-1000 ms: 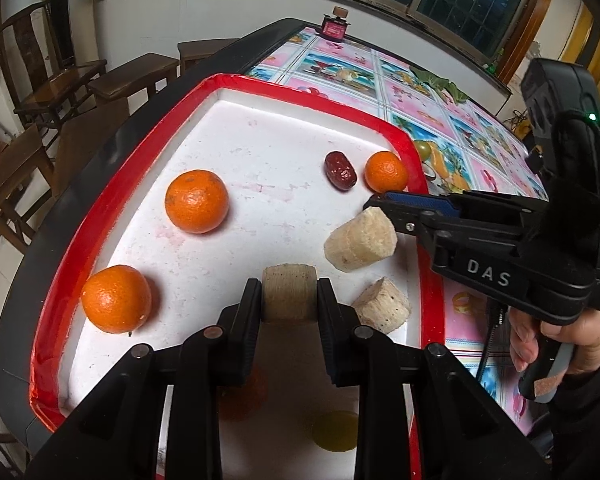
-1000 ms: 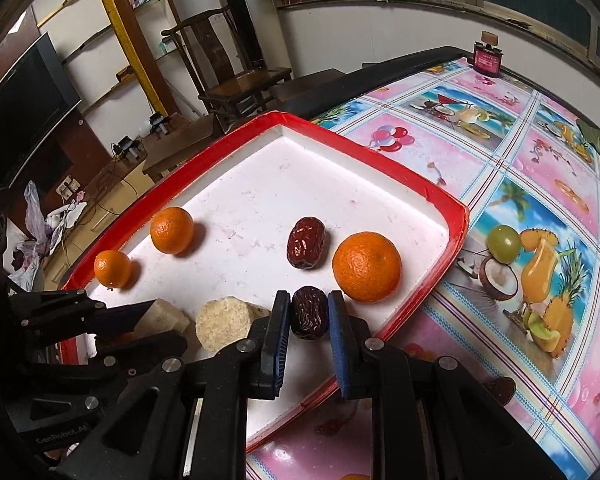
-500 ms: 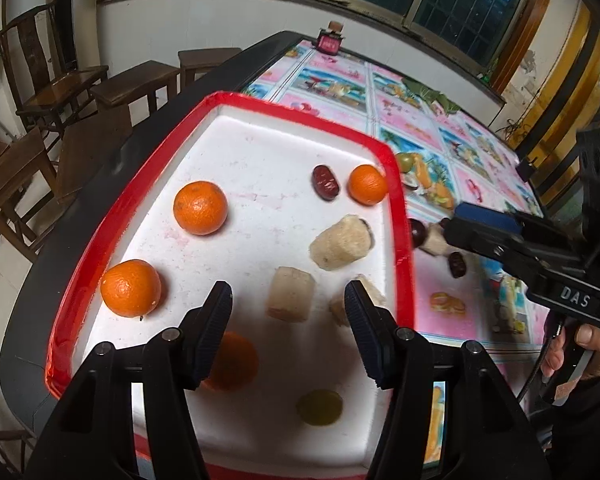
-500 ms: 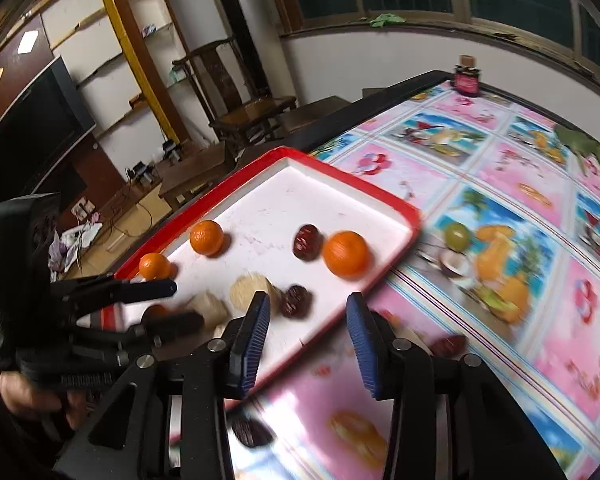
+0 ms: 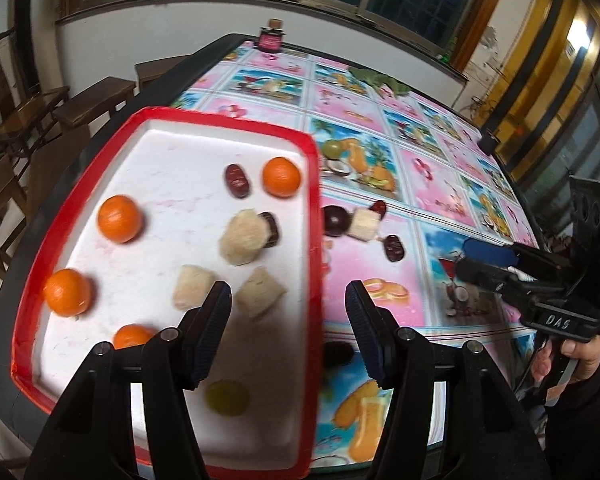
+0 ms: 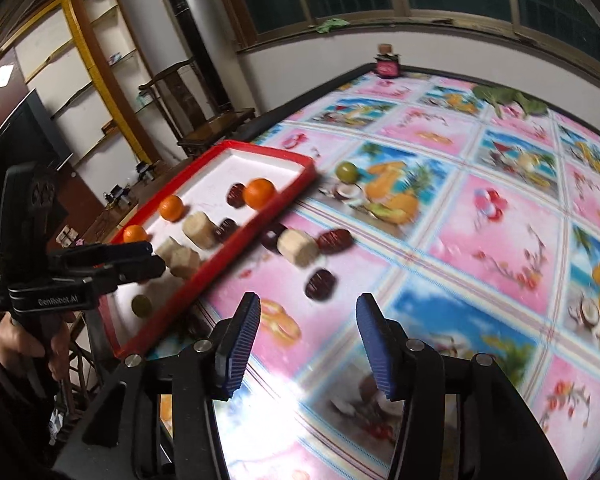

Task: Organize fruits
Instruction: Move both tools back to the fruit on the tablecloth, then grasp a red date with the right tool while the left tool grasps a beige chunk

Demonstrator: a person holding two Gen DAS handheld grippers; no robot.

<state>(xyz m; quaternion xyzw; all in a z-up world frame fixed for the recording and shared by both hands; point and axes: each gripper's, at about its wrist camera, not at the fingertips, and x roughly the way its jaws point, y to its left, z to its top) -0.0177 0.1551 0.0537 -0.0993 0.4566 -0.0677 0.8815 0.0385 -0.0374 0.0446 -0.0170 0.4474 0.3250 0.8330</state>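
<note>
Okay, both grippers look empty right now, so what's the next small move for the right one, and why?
Probably ease the right gripper forward and down over the dark red wrinkled date lying alone on the fruit-print tablecloth. Its jaws are opening with nothing between them, that date is the nearest loose fruit ahead, and it still sits outside the red-rimmed white tray.

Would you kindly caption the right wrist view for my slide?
Right gripper, fingers opening and empty, above the fruit-print tablecloth; loose dates beside the red tray.
</note>
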